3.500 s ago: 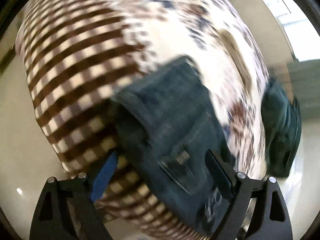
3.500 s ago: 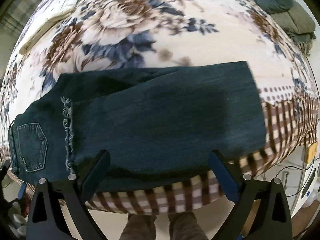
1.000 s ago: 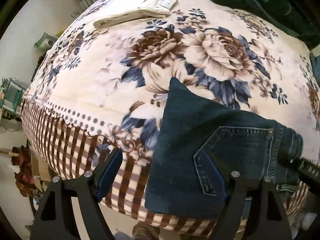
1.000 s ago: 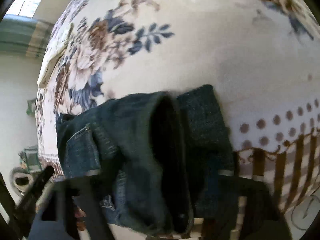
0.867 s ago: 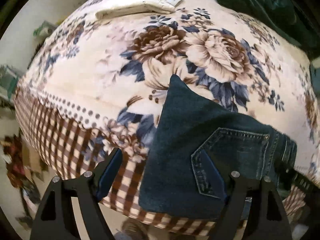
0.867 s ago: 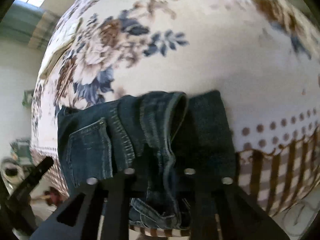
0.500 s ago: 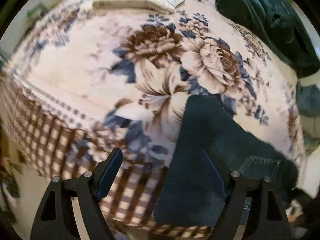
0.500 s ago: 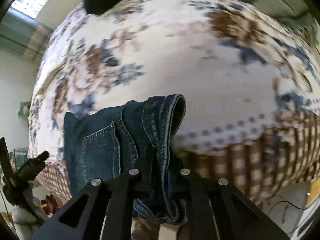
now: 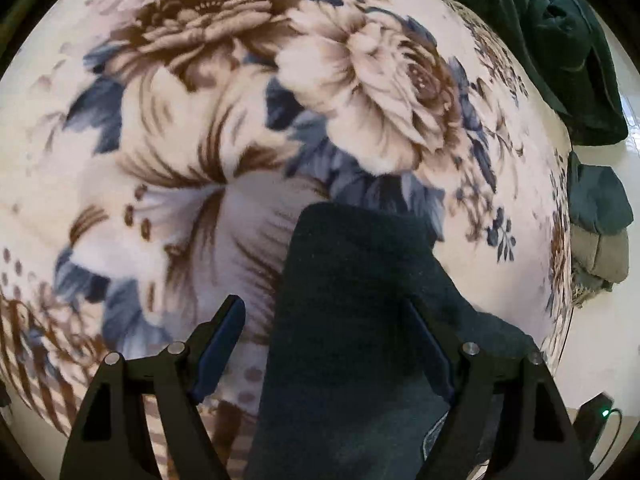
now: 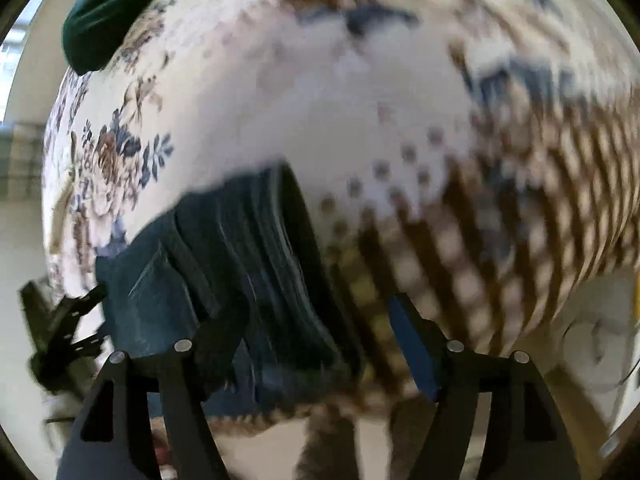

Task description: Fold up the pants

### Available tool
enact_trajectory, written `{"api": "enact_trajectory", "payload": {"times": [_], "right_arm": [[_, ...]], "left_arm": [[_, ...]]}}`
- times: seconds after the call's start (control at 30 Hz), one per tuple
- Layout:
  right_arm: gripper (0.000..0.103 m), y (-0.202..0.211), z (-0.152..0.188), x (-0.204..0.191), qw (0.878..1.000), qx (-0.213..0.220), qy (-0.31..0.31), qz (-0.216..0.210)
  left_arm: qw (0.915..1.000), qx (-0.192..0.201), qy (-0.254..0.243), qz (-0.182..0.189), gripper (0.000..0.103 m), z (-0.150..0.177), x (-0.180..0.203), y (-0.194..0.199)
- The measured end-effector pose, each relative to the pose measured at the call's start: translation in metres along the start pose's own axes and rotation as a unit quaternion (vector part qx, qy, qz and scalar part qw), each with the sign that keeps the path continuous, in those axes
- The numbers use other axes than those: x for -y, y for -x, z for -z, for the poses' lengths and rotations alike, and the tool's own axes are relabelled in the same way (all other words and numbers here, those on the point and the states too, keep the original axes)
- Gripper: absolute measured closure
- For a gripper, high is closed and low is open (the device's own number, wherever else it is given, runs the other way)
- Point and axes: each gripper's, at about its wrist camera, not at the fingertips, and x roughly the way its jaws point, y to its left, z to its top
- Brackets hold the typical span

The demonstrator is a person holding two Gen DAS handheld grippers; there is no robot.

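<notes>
The dark blue jeans (image 9: pixel 360 320) lie folded into a small stack near the front edge of the flowered bed blanket (image 9: pixel 200 140). In the left wrist view my left gripper (image 9: pixel 324 340) is open, its jaws wide apart over the near corner of the jeans, gripping nothing. In the blurred right wrist view the jeans (image 10: pixel 240 264) show their stacked folded edge. My right gripper (image 10: pixel 320 340) is open, its jaws spread on either side of that edge. The left gripper (image 10: pixel 60 328) shows at the far left there.
A dark green garment (image 9: pixel 540 40) lies at the far right of the bed, with folded teal and grey clothes (image 9: pixel 596 232) below it. The blanket's checked border (image 10: pixel 500 220) hangs over the front edge. The person's legs (image 10: pixel 340 440) stand below it.
My right gripper was shut on the jeans' folded edge and has opened and let go. My left gripper has moved closer over the jeans.
</notes>
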Motion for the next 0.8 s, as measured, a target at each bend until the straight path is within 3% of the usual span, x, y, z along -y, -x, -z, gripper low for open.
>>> {"api": "enact_trajectory", "payload": {"times": [0.03,0.07,0.1,0.17,0.2,0.3,0.37,0.43,0.5,0.6,0.63,0.67,0.7,0.73,0.8], "right_arm": [[0.028,-0.007,0.004,0.006,1.000,-0.014,-0.018,-0.020],[0.029,-0.018,0.007,0.018,0.997,-0.027,-0.049,-0.056],[0.040,-0.022,0.013,0.018,0.997,-0.013,-0.053,-0.059],[0.064,-0.017,0.023,0.001,0.999,0.032,-0.004,-0.010],[0.071,-0.009,0.031,-0.015,0.997,0.060,0.036,0.018],[0.083,0.014,0.048,-0.036,0.992,0.094,0.072,0.036],[0.084,0.028,0.052,-0.038,0.992,0.101,0.069,0.025],[0.084,0.034,0.053,-0.032,0.994,0.094,0.060,0.021],[0.084,0.021,0.050,-0.017,0.996,0.074,0.037,0.031],[0.081,-0.012,0.035,0.004,0.999,0.038,0.005,0.037],[0.077,-0.018,0.032,0.009,0.999,0.025,-0.001,0.033],[0.065,-0.024,0.030,0.017,0.999,0.015,-0.023,0.019],[0.054,-0.020,0.031,0.027,0.998,0.015,-0.056,-0.010],[0.050,-0.014,0.035,0.033,0.996,0.016,-0.074,-0.042],[0.032,-0.005,0.047,0.039,0.993,0.016,-0.085,-0.075]], "left_arm": [[0.9999,0.004,-0.001,0.012,0.026,0.002,-0.001,0.000],[0.9998,0.009,-0.003,0.019,0.035,0.004,-0.001,0.000],[0.9997,0.012,-0.004,0.022,0.048,0.005,-0.001,0.000],[0.9997,0.017,-0.012,0.013,0.048,0.008,0.002,0.000],[0.9996,0.019,-0.016,0.009,0.048,0.008,0.004,0.001],[0.9996,0.020,-0.018,0.002,0.048,0.008,0.006,0.001],[0.9998,0.012,-0.010,0.011,0.047,0.006,0.003,0.001],[0.9997,0.005,-0.002,0.025,0.045,0.005,0.001,0.001],[0.9992,-0.001,0.007,0.039,0.031,0.005,-0.003,0.002],[0.9990,-0.004,-0.010,0.044,0.023,0.008,-0.001,-0.002],[0.9990,-0.008,-0.012,0.041,0.023,0.008,-0.001,-0.004],[0.9989,-0.012,-0.008,0.046,0.023,0.010,-0.003,-0.003],[0.9985,-0.013,-0.003,0.054,0.023,0.012,-0.005,0.001],[0.9982,-0.013,0.002,0.059,0.023,0.015,-0.008,0.005],[0.9971,-0.012,0.011,0.075,0.017,0.022,-0.013,0.015]]}}
